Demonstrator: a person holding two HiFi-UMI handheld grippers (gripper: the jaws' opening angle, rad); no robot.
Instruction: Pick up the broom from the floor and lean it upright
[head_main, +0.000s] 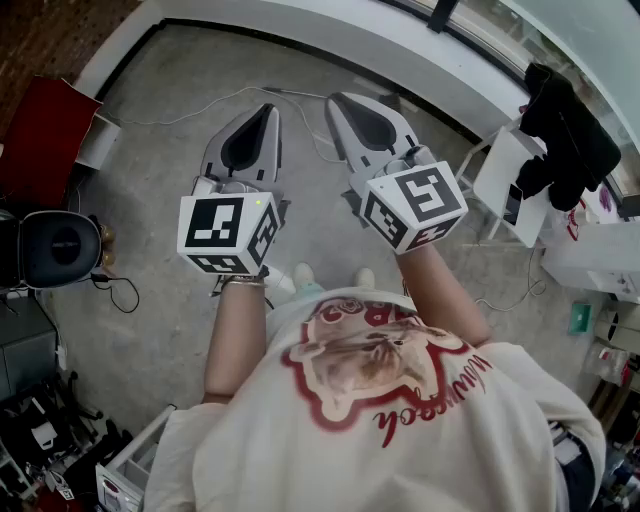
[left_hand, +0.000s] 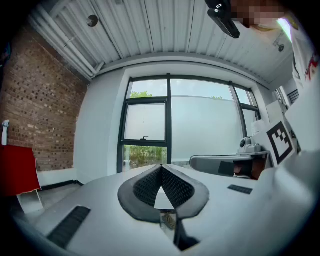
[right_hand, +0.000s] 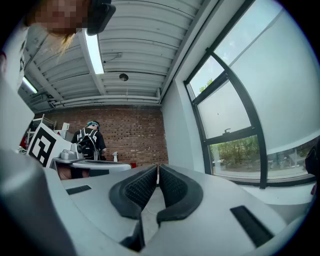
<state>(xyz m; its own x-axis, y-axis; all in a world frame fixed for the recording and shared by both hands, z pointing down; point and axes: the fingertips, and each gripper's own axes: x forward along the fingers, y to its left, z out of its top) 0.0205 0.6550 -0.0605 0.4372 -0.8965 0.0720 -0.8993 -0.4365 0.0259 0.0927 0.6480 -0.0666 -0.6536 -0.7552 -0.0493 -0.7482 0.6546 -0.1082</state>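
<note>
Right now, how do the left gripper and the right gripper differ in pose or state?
The left gripper points nearly straight up the head view; the right gripper slants up-left, toward it. The left gripper faces the window; the right gripper faces the corner by the brick wall. Both are shut and empty.

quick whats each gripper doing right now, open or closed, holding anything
Left gripper: jaws closed, nothing between them.
Right gripper: jaws closed, nothing between them.
</note>
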